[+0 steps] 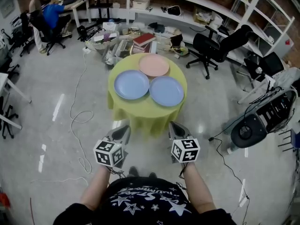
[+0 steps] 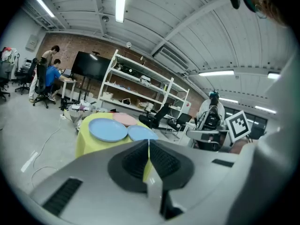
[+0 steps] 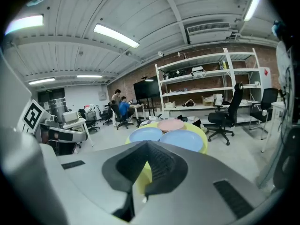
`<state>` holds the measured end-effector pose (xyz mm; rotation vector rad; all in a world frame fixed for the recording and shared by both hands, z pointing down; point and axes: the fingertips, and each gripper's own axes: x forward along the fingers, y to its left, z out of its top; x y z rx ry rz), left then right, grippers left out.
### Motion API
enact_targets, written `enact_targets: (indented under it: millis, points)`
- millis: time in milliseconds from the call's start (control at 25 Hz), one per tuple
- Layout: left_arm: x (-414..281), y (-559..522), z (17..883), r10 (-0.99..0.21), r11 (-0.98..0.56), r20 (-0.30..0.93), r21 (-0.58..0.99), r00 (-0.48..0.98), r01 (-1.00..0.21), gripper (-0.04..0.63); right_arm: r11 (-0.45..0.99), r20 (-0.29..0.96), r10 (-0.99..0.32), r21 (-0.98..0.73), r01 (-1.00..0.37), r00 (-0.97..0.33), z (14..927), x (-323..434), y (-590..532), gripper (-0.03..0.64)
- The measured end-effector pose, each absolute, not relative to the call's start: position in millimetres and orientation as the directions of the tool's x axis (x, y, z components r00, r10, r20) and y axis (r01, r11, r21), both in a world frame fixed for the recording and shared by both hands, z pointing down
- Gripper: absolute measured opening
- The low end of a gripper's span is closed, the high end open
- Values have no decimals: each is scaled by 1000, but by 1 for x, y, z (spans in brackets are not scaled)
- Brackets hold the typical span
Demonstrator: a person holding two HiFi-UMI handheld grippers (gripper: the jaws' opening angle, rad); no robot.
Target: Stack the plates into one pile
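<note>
Both grippers hang low in front of the person, short of the table [image 1: 145,114] and touching nothing.

- Left gripper [image 1: 123,130]: jaws together, nothing between them. In the left gripper view the ribbed pads [image 2: 136,161] meet along one line.
- Right gripper [image 1: 174,125]: jaws closed on each other, also empty. In the right gripper view the pads [image 3: 163,165] are pressed face to face.

The two marker cubes sit side by side, apart from each other, just above the person's forearms.

Layout, left to right:

1. Two people [image 1: 47,11] at a desk, far left, well apart from the table.
2. Cable [image 1: 77,109], loose on the grey floor, left of the table.
3. Table: round, under a yellow-green cloth that hangs down its sides.
4. Left blue plate [image 1: 131,84]: flat on the cloth, on the table's left half.
5. Pink plate [image 1: 153,65]: at the table's far edge, behind the gap between the two blue plates. Whether its near rim overlaps them cannot be told.
6. Right blue plate [image 1: 166,91]: flat on the right half, its rim meeting that of the left blue plate.
7. Chair [image 1: 208,46]: black, right of the table, in front of white shelves [image 1: 197,3].

All three plates lie face up, spread across the cloth.
</note>
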<state>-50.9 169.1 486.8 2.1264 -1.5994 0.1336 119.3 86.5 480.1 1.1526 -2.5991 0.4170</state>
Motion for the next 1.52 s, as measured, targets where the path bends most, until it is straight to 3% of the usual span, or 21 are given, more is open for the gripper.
enact_targets:
  millis: [800,1520]
  points:
    - [-98,171,516,-865,-167,405,324,296,-931,23,534,389,-730,-189,-824,-562,515,119,79,15]
    - [-78,67,529,-875,-49,444,314,192,-948,23,564,426,-663,-256,-785,-615,548,136,-67,15]
